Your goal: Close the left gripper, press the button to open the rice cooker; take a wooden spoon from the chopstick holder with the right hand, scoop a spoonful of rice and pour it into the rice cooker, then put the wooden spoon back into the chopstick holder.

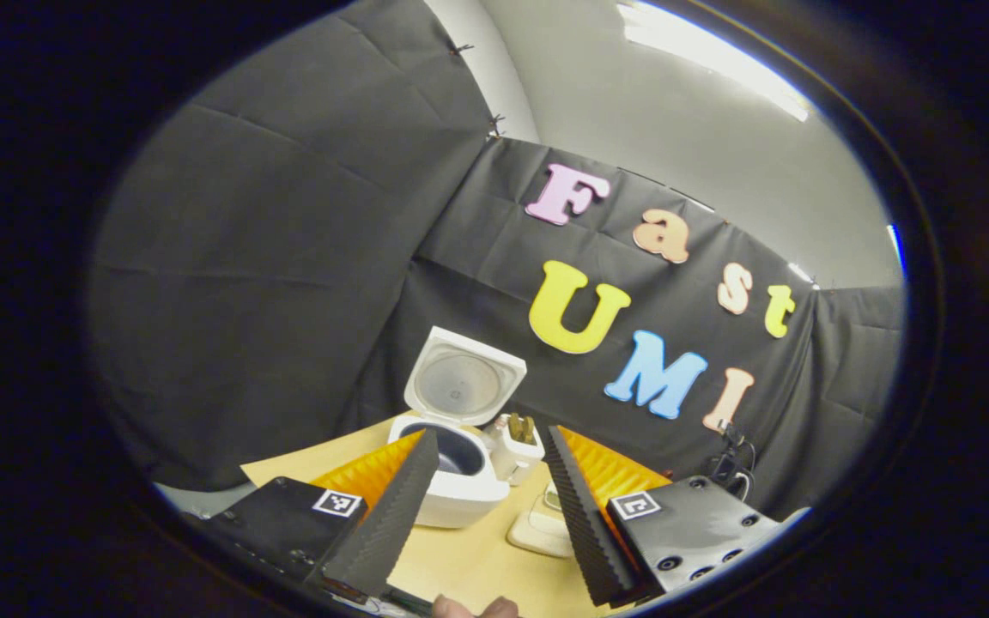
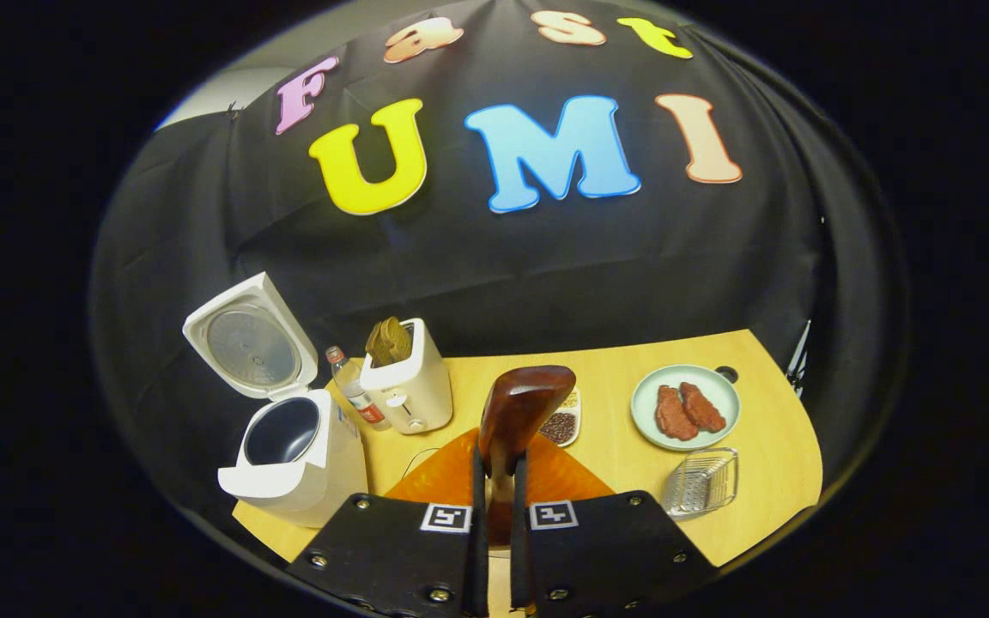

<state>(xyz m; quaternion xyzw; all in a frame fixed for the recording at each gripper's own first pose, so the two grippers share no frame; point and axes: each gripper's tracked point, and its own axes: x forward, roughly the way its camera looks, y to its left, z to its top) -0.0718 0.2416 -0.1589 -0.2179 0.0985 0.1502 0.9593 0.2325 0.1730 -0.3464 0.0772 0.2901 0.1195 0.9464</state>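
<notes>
The white rice cooker point(image 2: 297, 463) stands at the table's left end with its lid point(image 2: 250, 343) swung up and the dark inner pot showing. My right gripper point(image 2: 499, 468) is shut on the handle of a glossy brown wooden spoon point(image 2: 524, 399), whose bowl sticks up ahead of the fingers, above the middle of the table. A small white dish of dark and pale grains point(image 2: 565, 422) lies just beyond the spoon. In the left gripper view the open rice cooker point(image 1: 460, 481) sits ahead of my left gripper point(image 1: 488, 439), which is open, holds nothing and hangs apart from the cooker.
A white toaster point(image 2: 413, 390) with bread in it and a small bottle point(image 2: 348, 386) stand right of the cooker. At the right are a plate with two pieces of meat point(image 2: 685, 405) and a clear ribbed container point(image 2: 700, 481). A pale tray point(image 1: 537, 525) lies near the left gripper.
</notes>
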